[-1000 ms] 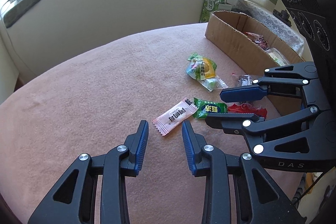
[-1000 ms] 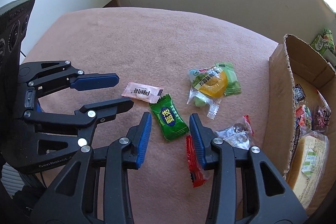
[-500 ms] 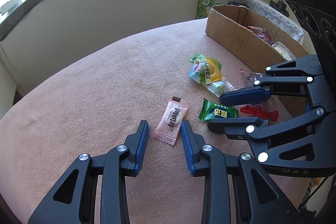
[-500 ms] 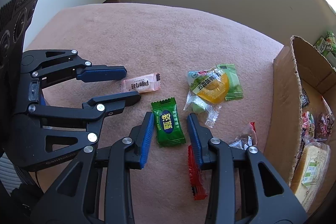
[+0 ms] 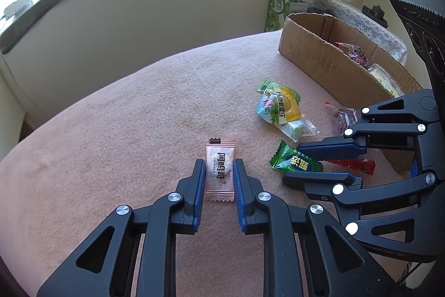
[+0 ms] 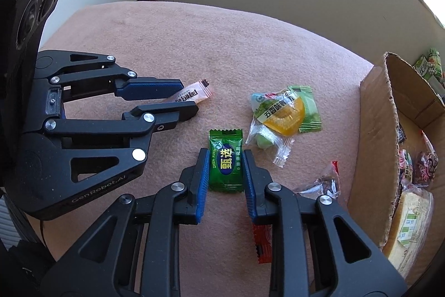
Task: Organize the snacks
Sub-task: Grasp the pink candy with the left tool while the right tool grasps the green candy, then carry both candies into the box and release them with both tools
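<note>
A pink snack packet (image 5: 219, 169) lies on the pink cloth between the fingers of my left gripper (image 5: 219, 168), which straddles it, open; its end shows in the right wrist view (image 6: 194, 93). A green candy packet (image 6: 225, 163) lies between the fingers of my right gripper (image 6: 225, 161), also open and straddling it; it shows in the left wrist view (image 5: 294, 164). A yellow-green snack bag (image 6: 286, 112) and a small clear candy (image 6: 267, 142) lie just beyond. A red stick packet (image 6: 262, 241) lies under the right finger.
An open cardboard box (image 6: 372, 146) with several snacks inside stands to the right; it shows in the left wrist view (image 5: 328, 60). A clear crumpled wrapper (image 6: 322, 183) lies beside the box. A green carton (image 5: 279, 7) stands behind the box by the wall.
Both grippers have moved forward and down: the left now straddles the pink packet, the right now straddles the green packet. Both stay open.
</note>
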